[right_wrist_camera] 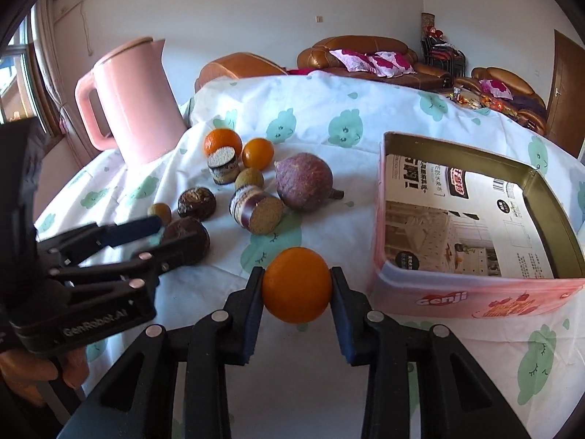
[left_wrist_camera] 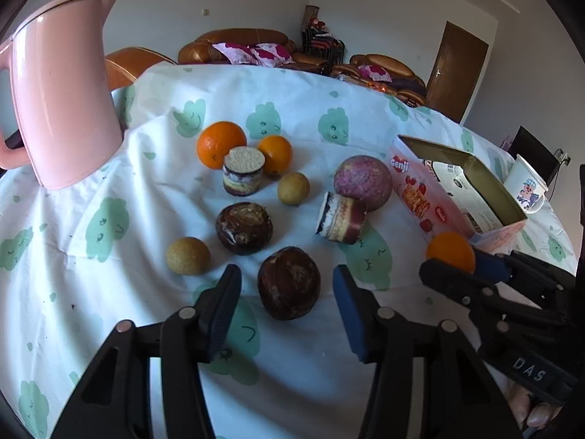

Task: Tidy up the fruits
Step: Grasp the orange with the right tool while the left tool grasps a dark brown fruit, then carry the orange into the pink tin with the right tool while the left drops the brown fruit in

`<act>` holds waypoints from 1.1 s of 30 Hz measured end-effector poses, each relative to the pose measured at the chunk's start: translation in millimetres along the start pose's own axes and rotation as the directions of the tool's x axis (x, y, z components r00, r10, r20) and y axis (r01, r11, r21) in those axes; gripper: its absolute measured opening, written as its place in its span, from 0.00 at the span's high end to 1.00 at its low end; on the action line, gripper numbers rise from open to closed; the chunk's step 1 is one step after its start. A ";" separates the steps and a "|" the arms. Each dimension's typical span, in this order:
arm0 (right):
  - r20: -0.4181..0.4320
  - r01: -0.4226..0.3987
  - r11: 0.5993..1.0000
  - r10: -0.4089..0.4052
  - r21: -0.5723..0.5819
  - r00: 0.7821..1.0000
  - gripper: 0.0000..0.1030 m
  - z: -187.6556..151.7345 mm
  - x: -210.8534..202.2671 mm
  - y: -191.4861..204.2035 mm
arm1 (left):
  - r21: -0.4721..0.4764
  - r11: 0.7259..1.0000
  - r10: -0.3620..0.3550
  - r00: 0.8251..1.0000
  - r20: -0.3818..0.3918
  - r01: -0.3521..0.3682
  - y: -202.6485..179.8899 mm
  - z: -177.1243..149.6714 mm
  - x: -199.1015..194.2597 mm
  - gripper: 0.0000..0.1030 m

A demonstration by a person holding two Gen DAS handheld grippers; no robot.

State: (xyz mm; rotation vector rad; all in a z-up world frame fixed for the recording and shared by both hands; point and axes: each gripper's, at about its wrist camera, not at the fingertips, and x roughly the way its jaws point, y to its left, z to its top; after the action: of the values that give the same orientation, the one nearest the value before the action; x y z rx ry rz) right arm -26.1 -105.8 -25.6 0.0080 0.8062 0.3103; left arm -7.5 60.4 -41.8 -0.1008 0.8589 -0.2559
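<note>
My right gripper [right_wrist_camera: 298, 274] is shut on an orange [right_wrist_camera: 296, 287], its pads pressing both sides, just left of the open pink Genji tin [right_wrist_camera: 475, 292]. The left wrist view shows the same gripper [left_wrist_camera: 453, 261] with the orange [left_wrist_camera: 449, 248] by the tin's near corner [left_wrist_camera: 413, 190]. My left gripper [left_wrist_camera: 286, 271] straddles a dark brown round fruit [left_wrist_camera: 289, 289] on the cloth. A slim gap shows on each side of that fruit, so the jaws stand open. In the right wrist view the left gripper [right_wrist_camera: 166, 237] reaches in from the left around that fruit [right_wrist_camera: 190, 237].
Two oranges [left_wrist_camera: 221, 144] [left_wrist_camera: 275, 154], a purple round fruit [left_wrist_camera: 362, 181], two small yellow fruits [left_wrist_camera: 293, 188] [left_wrist_camera: 188, 256], another brown fruit [left_wrist_camera: 244, 227] and two layered cylinders [left_wrist_camera: 243, 175] [left_wrist_camera: 342, 221] lie on the cloth. A pink kettle [left_wrist_camera: 62, 91] stands far left, a mug [left_wrist_camera: 526, 186] behind the tin.
</note>
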 end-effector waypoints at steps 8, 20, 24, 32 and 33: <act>0.116 -0.028 0.995 0.016 0.100 0.993 0.64 9.9 -24.6 -22.9 | -0.056 0.996 -0.073 0.997 0.010 0.073 8.3 0.8 -1.9 0.65; 0.270 0.208 0.953 -0.264 0.218 0.926 0.64 17.5 -78.3 -112.3 | 0.136 0.987 -0.119 0.967 0.224 0.090 -69.9 30.9 -32.6 0.65; 0.202 0.219 0.937 -0.278 0.272 0.939 0.64 14.5 -69.6 -145.4 | 0.214 0.972 -0.147 0.965 0.219 0.100 -119.8 39.9 -16.4 0.65; 0.135 0.238 0.924 -0.287 0.298 0.948 0.64 8.2 -58.7 -168.4 | 0.220 0.970 -0.135 0.984 0.119 0.106 -172.1 50.8 29.9 0.65; 0.130 0.232 0.923 -0.282 0.305 0.951 0.64 7.8 -57.5 -170.6 | 0.223 0.970 -0.129 0.985 0.116 0.100 -174.8 49.6 32.2 0.65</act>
State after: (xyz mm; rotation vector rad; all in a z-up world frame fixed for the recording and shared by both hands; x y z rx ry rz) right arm -11.8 -283.7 -0.7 0.1975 0.6653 -0.0602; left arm 18.4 -117.4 0.1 0.0366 0.6915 -0.4454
